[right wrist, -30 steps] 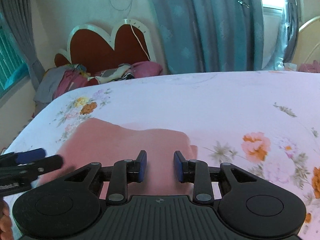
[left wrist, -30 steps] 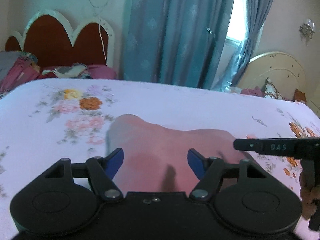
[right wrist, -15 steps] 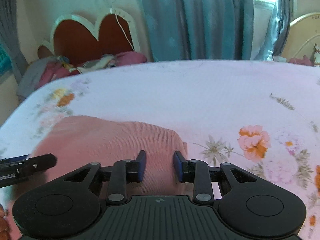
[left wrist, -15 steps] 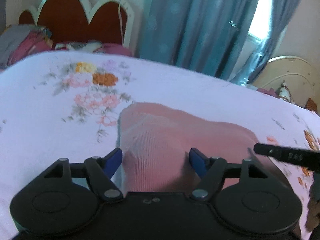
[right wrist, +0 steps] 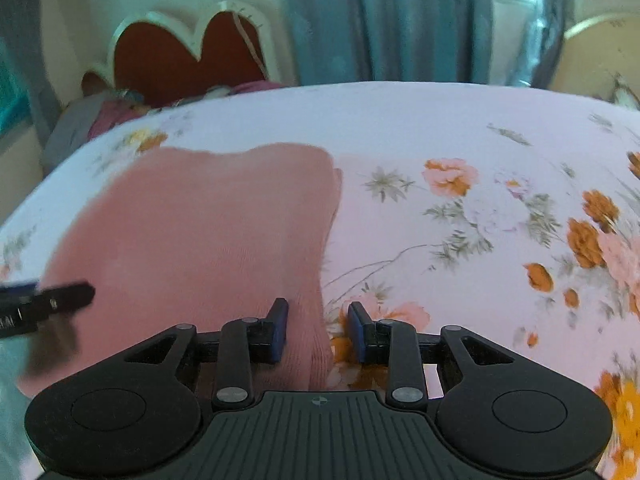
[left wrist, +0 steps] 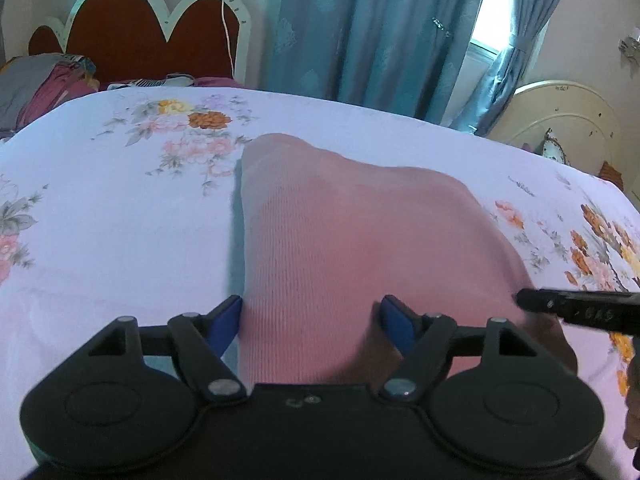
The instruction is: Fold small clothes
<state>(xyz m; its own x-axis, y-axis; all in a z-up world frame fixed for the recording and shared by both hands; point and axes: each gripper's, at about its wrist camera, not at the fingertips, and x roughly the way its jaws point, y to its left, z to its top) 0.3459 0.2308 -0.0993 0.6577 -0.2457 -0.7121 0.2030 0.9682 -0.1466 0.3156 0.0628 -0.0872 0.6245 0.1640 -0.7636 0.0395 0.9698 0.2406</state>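
Note:
A pink ribbed garment (left wrist: 344, 240) lies flat on the floral bedsheet (left wrist: 100, 220); it also shows in the right wrist view (right wrist: 208, 224). My left gripper (left wrist: 312, 322) is open, its jaws wide apart over the garment's near left part. My right gripper (right wrist: 318, 330) is open, its jaws straddling the garment's near right edge. The right gripper's finger (left wrist: 576, 310) shows at the right in the left wrist view. The left gripper's finger (right wrist: 48, 306) shows at the left in the right wrist view.
A red scalloped headboard (left wrist: 132, 36) and piled clothes (left wrist: 44, 84) stand at the bed's far left. Blue curtains (left wrist: 372, 28) hang behind. A cream headboard (left wrist: 560, 120) stands at the far right. The sheet extends to the right (right wrist: 480, 208).
Both grippers have moved lower and closer to the garment. The right gripper has shifted right to the garment's right edge and its jaws have opened wider.

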